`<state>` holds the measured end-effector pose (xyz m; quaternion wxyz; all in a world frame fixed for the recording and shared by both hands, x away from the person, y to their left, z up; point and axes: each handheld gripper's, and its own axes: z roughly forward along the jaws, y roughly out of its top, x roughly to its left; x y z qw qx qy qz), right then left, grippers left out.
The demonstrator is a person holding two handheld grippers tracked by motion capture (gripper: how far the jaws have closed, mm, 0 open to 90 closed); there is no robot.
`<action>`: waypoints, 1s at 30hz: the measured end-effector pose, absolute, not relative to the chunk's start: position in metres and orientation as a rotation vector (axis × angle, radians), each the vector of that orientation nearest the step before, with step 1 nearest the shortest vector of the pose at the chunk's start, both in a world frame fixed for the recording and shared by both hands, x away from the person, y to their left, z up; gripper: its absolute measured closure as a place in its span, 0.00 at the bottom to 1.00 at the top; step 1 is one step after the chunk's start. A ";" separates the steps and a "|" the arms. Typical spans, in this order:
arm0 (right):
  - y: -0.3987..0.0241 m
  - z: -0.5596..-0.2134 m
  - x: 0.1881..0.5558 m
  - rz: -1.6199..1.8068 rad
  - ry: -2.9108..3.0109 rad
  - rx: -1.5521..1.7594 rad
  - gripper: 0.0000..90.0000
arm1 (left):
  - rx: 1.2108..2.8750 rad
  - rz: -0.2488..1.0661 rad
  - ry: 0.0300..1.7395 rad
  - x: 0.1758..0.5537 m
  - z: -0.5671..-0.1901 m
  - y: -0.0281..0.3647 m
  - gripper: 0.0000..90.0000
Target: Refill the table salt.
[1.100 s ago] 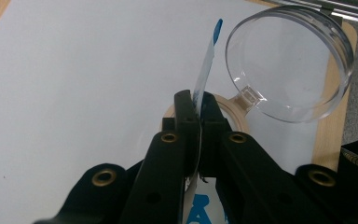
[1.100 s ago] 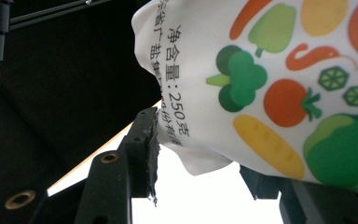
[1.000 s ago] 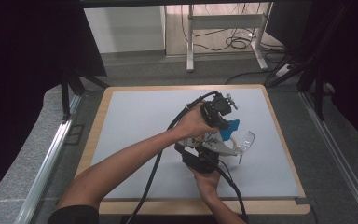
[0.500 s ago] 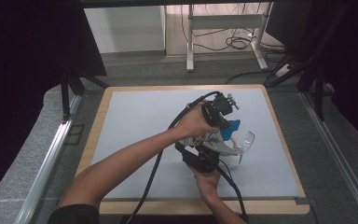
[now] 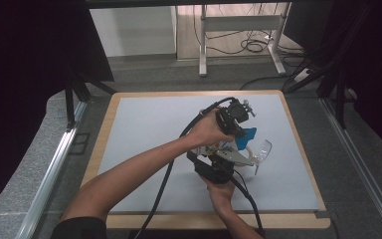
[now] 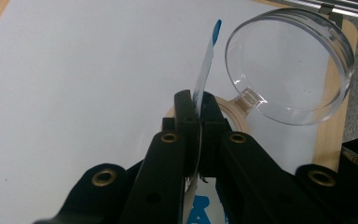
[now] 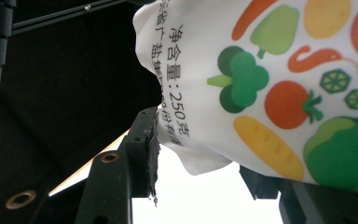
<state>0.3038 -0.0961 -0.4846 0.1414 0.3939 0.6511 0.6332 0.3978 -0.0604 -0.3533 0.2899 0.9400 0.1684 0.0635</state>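
A white pouch (image 7: 279, 93) printed with vegetables and Chinese text is held up between both grippers above the grey mat (image 5: 144, 134). In the high view its blue top corner (image 5: 249, 133) sticks out to the right. My left gripper (image 6: 199, 122) is shut on the pouch's thin top edge (image 6: 205, 65), which runs straight up between the jaws. My right gripper (image 7: 200, 170) grips the pouch's body from below, one jaw on each side of it. In the high view the left gripper (image 5: 233, 135) comes from above and the right gripper (image 5: 219, 158) from the near side. A clear round plastic cup (image 6: 289, 65) lies on the mat just beyond.
The clear cup (image 5: 260, 151) lies to the right of the hands, with a tan ring (image 6: 235, 112) beside it. The mat covers a wooden board (image 5: 298, 134). Black cables trail from both grippers toward the near edge. Metal rails run along both sides of the table.
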 end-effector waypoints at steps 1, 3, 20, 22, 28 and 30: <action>-0.096 -0.485 0.304 1.827 1.880 1.137 0.59 | 2.508 0.170 0.449 0.398 -0.353 -0.060 1.00; -0.096 -0.485 0.304 1.825 1.881 1.136 0.59 | 2.508 0.171 0.451 0.398 -0.353 -0.060 1.00; -0.095 -0.485 0.304 1.827 1.878 1.137 0.59 | 2.516 0.173 0.450 0.398 -0.352 -0.060 1.00; -0.095 -0.485 0.304 1.828 1.878 1.136 0.59 | 2.516 0.174 0.449 0.398 -0.352 -0.060 1.00; -0.095 -0.484 0.304 1.831 1.873 1.137 0.59 | 2.521 0.176 0.448 0.397 -0.351 -0.061 1.00; -0.095 -0.484 0.304 1.834 1.871 1.135 0.59 | 2.518 0.176 0.447 0.397 -0.351 -0.061 1.00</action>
